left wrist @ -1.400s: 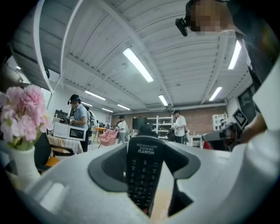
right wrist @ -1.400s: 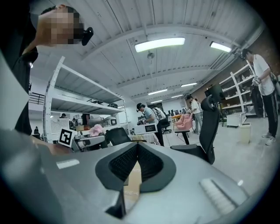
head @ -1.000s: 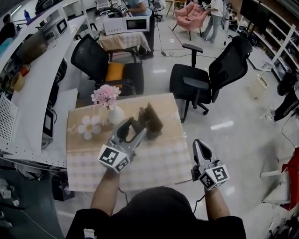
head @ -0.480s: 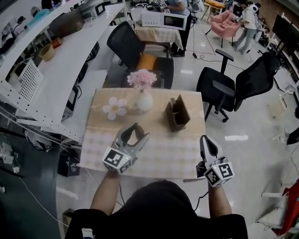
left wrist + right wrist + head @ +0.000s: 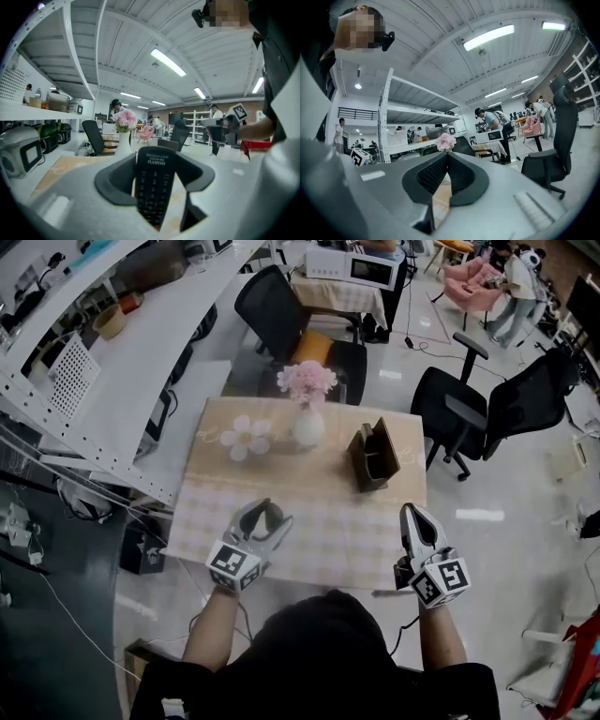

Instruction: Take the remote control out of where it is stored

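Gripping the remote control [image 5: 153,187] lengthwise by its long sides, the left gripper [image 5: 265,514] hung over the table's near edge, jaws held wide by the remote; the item was judged already out of storage. Right gripper [image 5: 413,517]: jaws pressed together, nothing between them, at the near right corner, apparently kept clear. Table [image 5: 328,535]: bare checked cloth ahead, open room for setting down. Brown holder [image 5: 373,457]: near the right edge, slots seemingly vacant. Flower vase [image 5: 307,426]: left of it, toward the far edge.
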`<state>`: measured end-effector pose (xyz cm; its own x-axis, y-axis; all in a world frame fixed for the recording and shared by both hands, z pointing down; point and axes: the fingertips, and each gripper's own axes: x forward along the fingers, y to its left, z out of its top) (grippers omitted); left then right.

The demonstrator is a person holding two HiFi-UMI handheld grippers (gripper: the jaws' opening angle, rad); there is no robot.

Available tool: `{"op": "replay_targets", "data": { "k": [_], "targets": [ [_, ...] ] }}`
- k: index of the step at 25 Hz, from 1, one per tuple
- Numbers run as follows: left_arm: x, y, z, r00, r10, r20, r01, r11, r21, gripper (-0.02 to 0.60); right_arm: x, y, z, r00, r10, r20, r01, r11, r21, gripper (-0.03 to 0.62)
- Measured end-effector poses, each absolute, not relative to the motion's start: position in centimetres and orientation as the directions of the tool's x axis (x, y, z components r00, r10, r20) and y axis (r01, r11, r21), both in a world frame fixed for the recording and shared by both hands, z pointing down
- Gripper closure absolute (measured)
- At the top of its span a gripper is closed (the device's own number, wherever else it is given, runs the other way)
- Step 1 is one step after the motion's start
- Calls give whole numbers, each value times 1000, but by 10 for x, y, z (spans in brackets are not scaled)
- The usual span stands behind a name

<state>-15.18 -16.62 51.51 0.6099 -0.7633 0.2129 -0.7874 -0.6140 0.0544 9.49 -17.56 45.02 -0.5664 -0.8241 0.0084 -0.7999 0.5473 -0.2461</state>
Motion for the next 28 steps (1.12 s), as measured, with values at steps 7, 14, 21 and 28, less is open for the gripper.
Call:
{"op": "replay_targets", "data": {
  "k": [7, 14, 21, 28],
  "targets": [
    [-143, -169, 547, 619, -727, 298, -767, -642, 28, 325, 106, -180, 440, -545, -838, -13, -814, 533, -230, 589],
    [-113, -177, 565, 662, -665, 347, -716, -697, 30, 325, 117, -182, 440, -524, -852, -12, -829, 513, -222, 589],
    [-74, -188, 578, 715, -580, 390, -624, -781, -17, 325, 136, -184, 446, -487, -873, 4, -852, 474, -222, 589],
    [-44, -199, 598, 742, -506, 440, -547, -836, -38, 327, 157, -186, 456, -442, -896, 44, -874, 420, -244, 589]
  ]
}}
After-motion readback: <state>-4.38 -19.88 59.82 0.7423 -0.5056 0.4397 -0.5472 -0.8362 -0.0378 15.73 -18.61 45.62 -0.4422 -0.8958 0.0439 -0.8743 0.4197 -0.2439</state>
